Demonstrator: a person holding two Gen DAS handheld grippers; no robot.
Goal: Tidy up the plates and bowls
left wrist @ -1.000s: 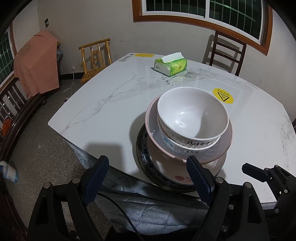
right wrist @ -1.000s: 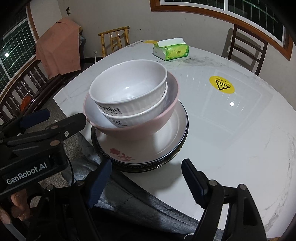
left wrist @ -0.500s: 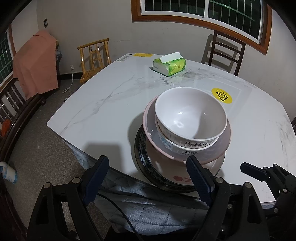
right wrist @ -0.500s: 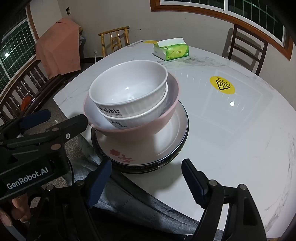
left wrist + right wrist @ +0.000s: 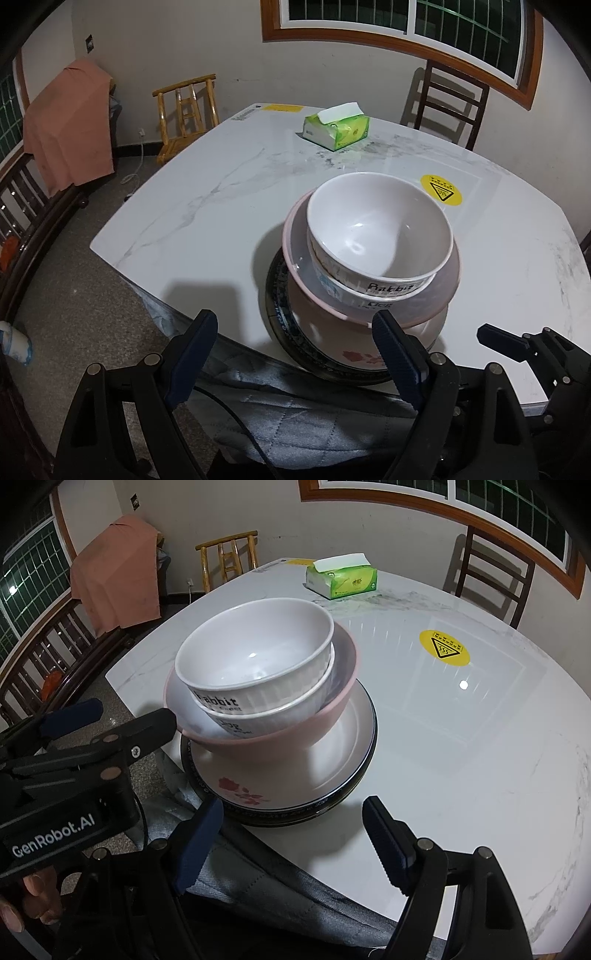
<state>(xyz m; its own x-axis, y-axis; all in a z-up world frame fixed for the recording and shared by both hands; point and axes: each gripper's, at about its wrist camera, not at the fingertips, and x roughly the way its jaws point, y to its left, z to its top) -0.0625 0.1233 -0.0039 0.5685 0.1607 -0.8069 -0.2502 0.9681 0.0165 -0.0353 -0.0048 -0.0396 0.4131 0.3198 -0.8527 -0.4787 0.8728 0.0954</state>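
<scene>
On the marble table [image 5: 229,192], nested white bowls [image 5: 255,664] sit in a pink bowl [image 5: 325,720] atop stacked plates [image 5: 332,771]. Both the left gripper [image 5: 295,347] and right gripper [image 5: 291,830] hover just short of the stack, fingers [image 5: 199,838] spread wide, grasping nothing.

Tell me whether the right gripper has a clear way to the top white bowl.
Probably yes. The right gripper is open and empty, and the top white bowl sits uncovered on the stack, its rim free; the left gripper stays off to the side.

A green tissue pack [image 5: 336,126] sits at the far side of a white marble bench [image 5: 207,199].
A round yellow warning sticker [image 5: 444,647] marks the benchtop; a bamboo chair [image 5: 186,110], a dark wooden chair [image 5: 493,579] and a draped pink cloth [image 5: 68,125] stand beyond it.
</scene>
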